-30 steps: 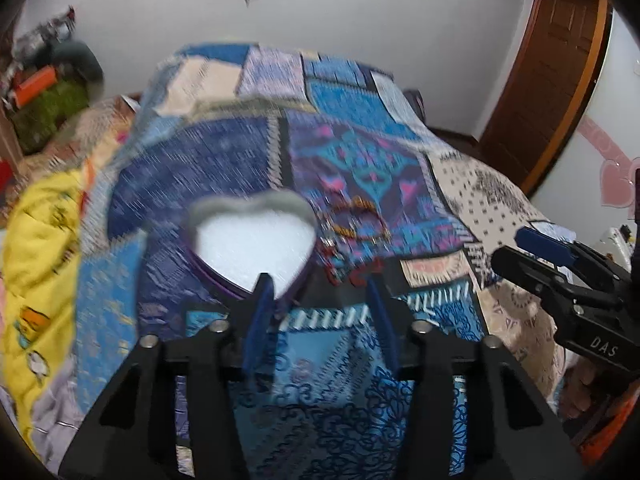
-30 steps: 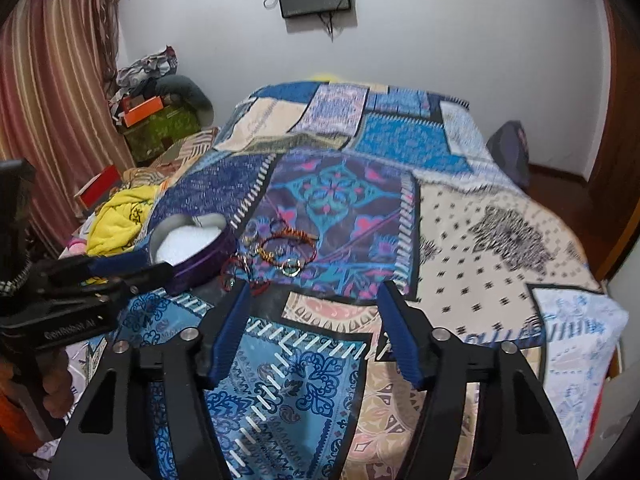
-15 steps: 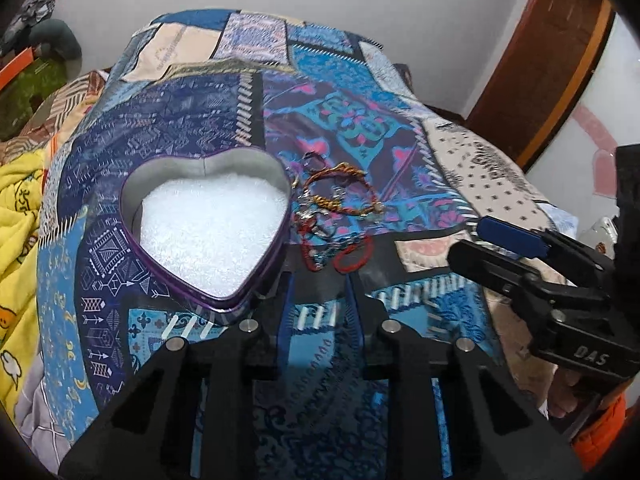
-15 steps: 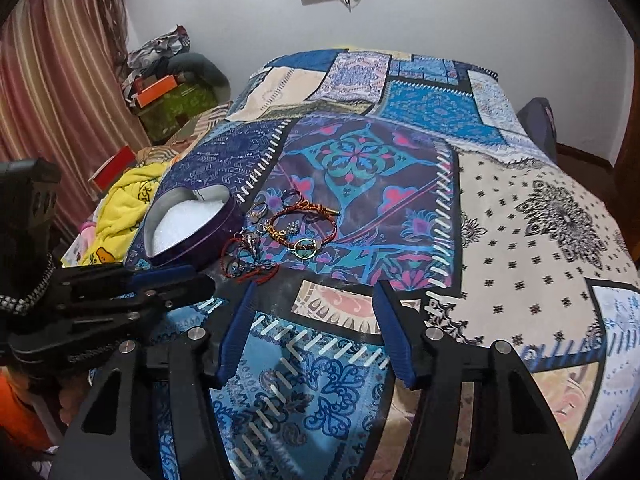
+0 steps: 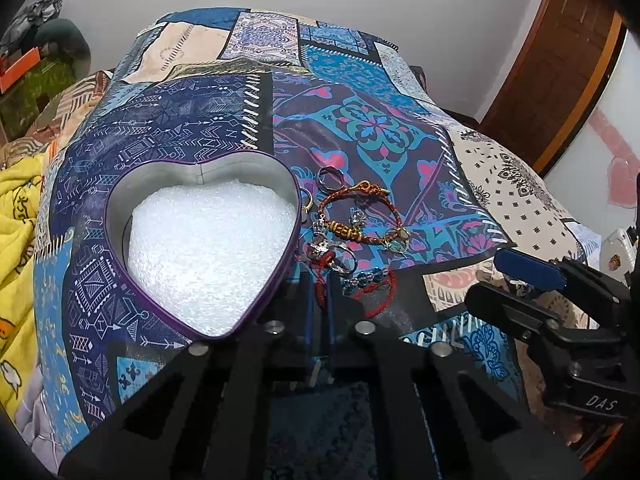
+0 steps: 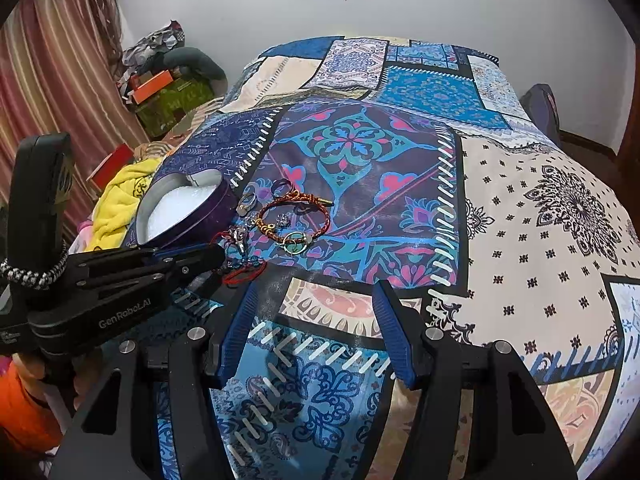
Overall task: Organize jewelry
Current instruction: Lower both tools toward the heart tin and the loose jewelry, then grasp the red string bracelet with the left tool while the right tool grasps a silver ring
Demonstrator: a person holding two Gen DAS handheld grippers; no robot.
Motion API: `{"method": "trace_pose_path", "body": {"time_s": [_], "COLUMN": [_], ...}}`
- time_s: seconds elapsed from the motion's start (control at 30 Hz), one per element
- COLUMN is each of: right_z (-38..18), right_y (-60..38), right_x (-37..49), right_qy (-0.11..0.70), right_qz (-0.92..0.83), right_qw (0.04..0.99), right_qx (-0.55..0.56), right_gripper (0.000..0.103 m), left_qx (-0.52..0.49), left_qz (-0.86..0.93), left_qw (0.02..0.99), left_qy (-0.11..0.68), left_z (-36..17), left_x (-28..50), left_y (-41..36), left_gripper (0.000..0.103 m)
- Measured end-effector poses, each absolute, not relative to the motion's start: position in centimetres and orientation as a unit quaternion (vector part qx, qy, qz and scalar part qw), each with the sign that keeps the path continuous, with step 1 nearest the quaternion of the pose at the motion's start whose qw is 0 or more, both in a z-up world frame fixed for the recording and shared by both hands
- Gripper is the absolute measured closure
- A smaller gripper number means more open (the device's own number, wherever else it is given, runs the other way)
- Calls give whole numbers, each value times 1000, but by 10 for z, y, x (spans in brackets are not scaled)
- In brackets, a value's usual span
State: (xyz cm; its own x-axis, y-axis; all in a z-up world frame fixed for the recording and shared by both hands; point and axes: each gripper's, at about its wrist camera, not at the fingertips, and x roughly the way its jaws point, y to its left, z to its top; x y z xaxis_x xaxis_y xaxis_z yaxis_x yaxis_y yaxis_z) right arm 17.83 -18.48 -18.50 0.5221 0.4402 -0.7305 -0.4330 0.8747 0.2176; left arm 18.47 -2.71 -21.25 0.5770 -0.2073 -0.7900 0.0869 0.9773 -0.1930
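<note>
Two hand-held grippers over a patchwork bed with loose jewelry beside a heart-shaped tin.

The left hand-held gripper (image 5: 320, 300) has its blue fingers nearly together around a red cord bracelet (image 5: 374, 294), though actual contact is hard to confirm; the right view shows this from the side, its tip (image 6: 216, 254) low at the cord (image 6: 244, 274). The right hand-held gripper (image 6: 316, 332) is spread wide and holds nothing above the bedspread (image 6: 520, 208). The left view looks down into the tin (image 5: 280, 168), lined with white foam, its point toward the camera; the right view shows its purple wall (image 6: 204, 216). A braided red-and-gold bracelet (image 5: 362, 216) lies just right of the tin, its long axis running left to right, with rings (image 5: 330, 178) nearby.
</note>
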Motion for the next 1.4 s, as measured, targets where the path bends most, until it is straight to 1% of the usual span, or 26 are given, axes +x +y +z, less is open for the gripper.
{"method": "trace_pose_path", "body": {"time_s": [0.27,0.47,0.53,0.57,0.6,0.63,0.7,0.77,0.87,0.97,1.2,1.4], "right_z": [-185,-188,-189,-191,-194,-195,-200,-202,-204,-208,-203,-185], "right_y": [-172,-146,-138,-133,-127,-125,-117,-112,-106,-103,-110,-117], "right_x": [185,195,199,201,206,207,213,215,217,219,214,202], "right_qy": [429,436,439,445,452,454,464,468,469,469,466,448], "right_qz": [276,309,313,319,323,325,328,330,329,325,326,328], "right_qw": [860,845,842,836,831,829,822,820,819,820,822,832], "right_qx": [10,2,-6,-11,-13,-13,-16,-18,-23,-26,-9,-4], "right_gripper": [47,47,54,61,65,67,74,78,81,89,90,90], "left_qx": [-70,-78,-79,-78,-77,-76,-72,-68,-70,-73,-71,-70], "left_qz": [-90,-86,-85,-85,-85,-86,-86,-86,-87,-87,-89,-94], "left_qw": [889,891,892,892,893,893,894,894,894,892,897,909], "left_qy": [442,439,437,436,436,435,435,433,434,436,427,400], "left_z": [-205,-201,-201,-201,-202,-202,-203,-205,-207,-209,-201,-178], "left_x": [169,157,156,155,154,154,155,155,156,158,154,146], "left_y": [-16,-1,2,3,3,3,2,1,1,2,1,-2], "left_gripper": [103,103,103,103,103,103,103,103,103,103,103,103]}}
